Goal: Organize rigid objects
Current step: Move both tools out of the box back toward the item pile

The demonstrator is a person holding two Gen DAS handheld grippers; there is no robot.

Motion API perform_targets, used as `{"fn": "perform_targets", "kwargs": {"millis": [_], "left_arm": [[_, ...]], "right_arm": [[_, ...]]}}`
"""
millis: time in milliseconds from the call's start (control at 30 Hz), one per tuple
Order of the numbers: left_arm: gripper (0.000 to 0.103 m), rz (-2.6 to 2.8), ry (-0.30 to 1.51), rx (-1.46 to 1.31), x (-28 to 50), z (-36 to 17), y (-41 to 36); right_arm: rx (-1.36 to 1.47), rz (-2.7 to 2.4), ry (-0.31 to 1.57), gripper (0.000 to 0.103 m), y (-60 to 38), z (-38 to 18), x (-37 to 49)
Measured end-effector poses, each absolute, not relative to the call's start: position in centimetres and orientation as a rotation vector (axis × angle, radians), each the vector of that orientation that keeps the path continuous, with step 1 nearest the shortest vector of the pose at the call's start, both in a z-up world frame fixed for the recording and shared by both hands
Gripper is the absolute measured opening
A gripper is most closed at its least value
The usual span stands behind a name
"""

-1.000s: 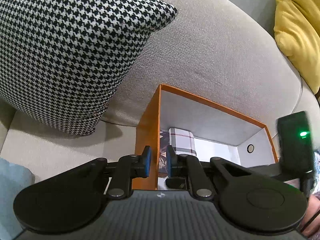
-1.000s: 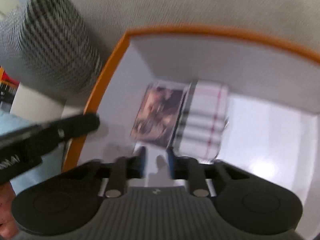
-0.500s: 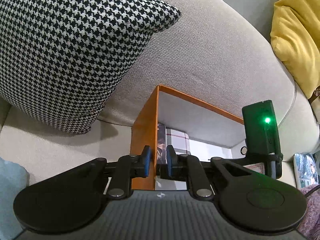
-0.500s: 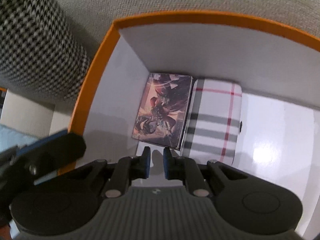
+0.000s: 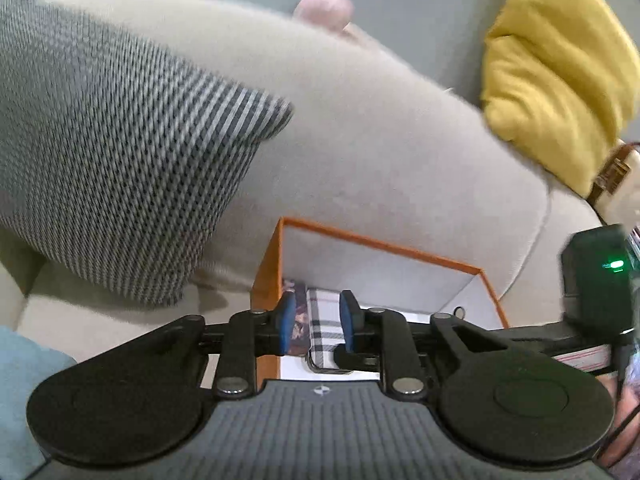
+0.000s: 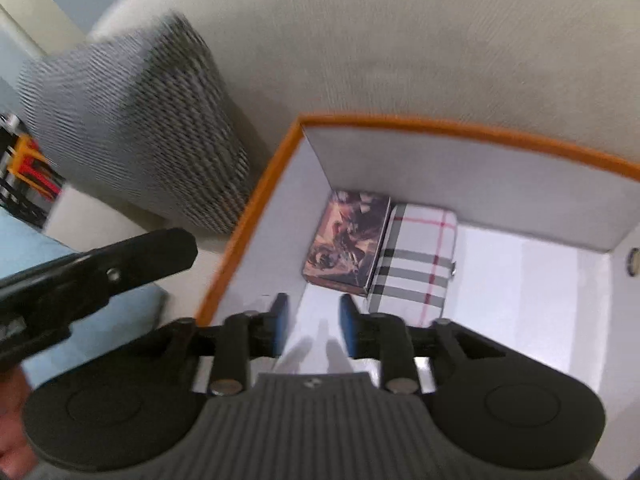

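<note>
An orange box (image 6: 256, 200) with white inside walls sits on a beige sofa against its backrest. In its far left corner lie a picture-printed box (image 6: 346, 240) and, beside it, a plaid case (image 6: 416, 256). My right gripper (image 6: 312, 320) hovers above the box's near left part, jaws slightly apart and empty. My left gripper (image 5: 316, 322) is lower, near the box's (image 5: 266, 280) left wall, jaws slightly apart and empty; the plaid case (image 5: 324, 316) shows between its fingers, farther off. The right gripper's body (image 5: 592, 280) shows at the right of the left wrist view.
A houndstooth cushion (image 5: 120, 168) leans on the sofa backrest left of the box. A yellow cushion (image 5: 560, 80) lies at the upper right. Light blue cloth (image 5: 20, 368) lies at the near left. The left gripper's body (image 6: 92, 276) crosses the right wrist view.
Both grippers have opened a little. The right gripper has risen and drawn back from the box contents. The left gripper's view has shifted; both views are blurred by motion.
</note>
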State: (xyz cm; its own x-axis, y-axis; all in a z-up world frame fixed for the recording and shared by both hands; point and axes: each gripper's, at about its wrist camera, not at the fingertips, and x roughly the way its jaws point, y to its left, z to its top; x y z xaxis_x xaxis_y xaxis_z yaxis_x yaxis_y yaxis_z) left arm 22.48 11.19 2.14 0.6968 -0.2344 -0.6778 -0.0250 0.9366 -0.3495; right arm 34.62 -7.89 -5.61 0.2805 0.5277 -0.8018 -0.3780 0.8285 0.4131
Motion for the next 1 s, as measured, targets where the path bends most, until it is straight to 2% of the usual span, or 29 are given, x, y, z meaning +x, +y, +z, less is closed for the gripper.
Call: {"fn": "perform_targets", "kwargs": {"millis": [100, 233, 300, 467, 700, 867, 1000], "left_arm": [[0.033, -0.138, 0.734, -0.299, 19.8, 3.9, 10.6], [0.036, -0.216, 0.704, -0.266, 16.4, 5.3, 9.4], [0.038, -0.253, 0.709, -0.232, 15.0, 5.2, 8.0], [0.039, -0.352, 0.8, -0.241, 12.7, 3.3, 5.2], [0.039, -0.447, 0.97, -0.119, 11.6, -0.2, 1.0], [0.047, -0.457, 1.056, -0.055, 11.8, -2.4, -1.1], [0.055, -0.443, 1.099, 0.001, 11.8, -3.9, -2.3]], "right_arm": [[0.18, 0.595, 1.044, 0.053, -10.4, -3.6, 31.8], [0.216, 0.532, 0.971, 0.054, -14.6, -2.1, 27.5], [0.237, 0.485, 0.955, 0.058, -16.4, -2.0, 25.5], [0.259, 0.343, 0.947, 0.058, -20.1, -3.6, 20.3], [0.28, 0.222, 1.061, 0.057, -23.1, -7.6, 14.6], [0.347, 0.211, 1.115, 0.049, -23.5, -9.6, 13.4], [0.362, 0.223, 1.113, 0.049, -23.9, -9.8, 13.4]]}}
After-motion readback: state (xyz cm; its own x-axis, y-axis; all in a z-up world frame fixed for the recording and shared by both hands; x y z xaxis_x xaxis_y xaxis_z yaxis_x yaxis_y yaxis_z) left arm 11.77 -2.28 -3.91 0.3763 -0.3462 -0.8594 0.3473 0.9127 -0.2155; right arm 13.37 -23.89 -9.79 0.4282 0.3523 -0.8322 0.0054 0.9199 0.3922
